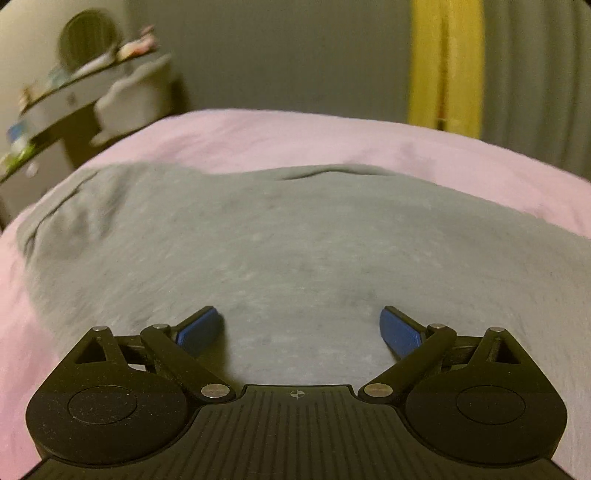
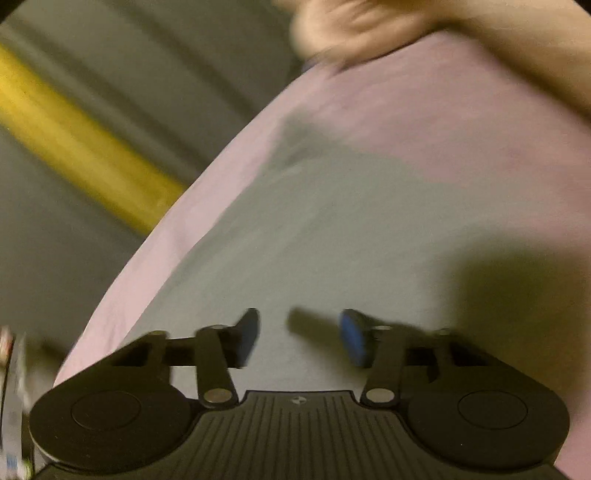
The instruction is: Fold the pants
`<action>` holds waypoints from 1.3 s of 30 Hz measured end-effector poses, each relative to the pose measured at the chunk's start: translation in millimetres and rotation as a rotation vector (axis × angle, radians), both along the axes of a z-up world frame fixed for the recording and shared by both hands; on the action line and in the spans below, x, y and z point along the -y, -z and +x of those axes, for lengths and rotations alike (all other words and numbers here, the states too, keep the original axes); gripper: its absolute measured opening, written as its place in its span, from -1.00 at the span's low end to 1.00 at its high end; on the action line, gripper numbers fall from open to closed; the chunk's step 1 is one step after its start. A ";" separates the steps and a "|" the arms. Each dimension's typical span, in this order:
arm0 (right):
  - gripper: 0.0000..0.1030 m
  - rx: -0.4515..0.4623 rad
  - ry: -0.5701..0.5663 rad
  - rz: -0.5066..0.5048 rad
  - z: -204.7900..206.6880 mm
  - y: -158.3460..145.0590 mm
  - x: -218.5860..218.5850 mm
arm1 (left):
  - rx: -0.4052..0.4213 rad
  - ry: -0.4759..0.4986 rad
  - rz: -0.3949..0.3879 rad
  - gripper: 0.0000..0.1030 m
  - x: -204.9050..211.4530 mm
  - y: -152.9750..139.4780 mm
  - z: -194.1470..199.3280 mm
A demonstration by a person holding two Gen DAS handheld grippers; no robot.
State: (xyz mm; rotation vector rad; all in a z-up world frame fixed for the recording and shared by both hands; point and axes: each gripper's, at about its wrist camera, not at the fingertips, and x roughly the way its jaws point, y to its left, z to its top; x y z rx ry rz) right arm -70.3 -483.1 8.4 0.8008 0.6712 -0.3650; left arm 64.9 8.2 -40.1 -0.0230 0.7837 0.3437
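Note:
Grey pants (image 1: 280, 251) lie spread on a pink sheet (image 1: 295, 136); a wrinkled end sits at the left and a small fold lifts along the far edge. My left gripper (image 1: 301, 326) hovers just over the cloth, jaws wide, nothing between its blue pads (image 1: 199, 330). In the blurred, tilted right wrist view the same grey pants (image 2: 332, 229) stretch ahead on the pink sheet (image 2: 443, 110). My right gripper (image 2: 299, 338) stands partly open above the fabric, a clear gap between its pads (image 2: 352, 338), holding nothing.
A white side table (image 1: 85, 99) with small clutter and a round fan stands off the bed's far left. A yellow curtain strip (image 1: 447, 62) hangs against grey drapes behind the bed. A blurred pale pillow or bedding (image 2: 406, 26) lies at the top of the right wrist view.

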 end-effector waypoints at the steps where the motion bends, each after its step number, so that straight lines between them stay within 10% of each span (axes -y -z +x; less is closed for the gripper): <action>1: -0.18 0.007 0.046 -0.023 -11.4 -3.1 6.1 | 0.007 -0.009 -0.009 0.92 -1.0 -1.4 -0.2; 9: 0.13 0.019 0.169 -0.077 -60.5 -22.8 4.0 | 0.099 0.239 -0.101 0.91 21.8 -22.7 -34.8; 14: 0.14 0.081 -0.062 0.002 -18.4 -34.1 -37.6 | 0.092 0.417 -0.074 0.91 67.2 -22.1 -36.2; 19: 0.14 0.013 -0.418 -0.073 77.9 -20.0 -139.5 | 0.120 0.450 -0.045 0.91 85.8 -18.9 -15.1; 24: 0.15 0.040 -0.629 -0.351 139.0 -6.9 -240.6 | 0.097 0.395 0.085 0.91 84.0 1.4 14.7; 30: 0.68 0.028 -0.697 -0.712 174.5 27.1 -311.9 | 0.104 0.384 0.075 1.00 75.6 15.5 46.8; 39: 0.93 0.054 -0.632 -0.673 209.4 34.1 -302.3 | 0.113 0.436 0.022 1.00 64.4 13.4 83.5</action>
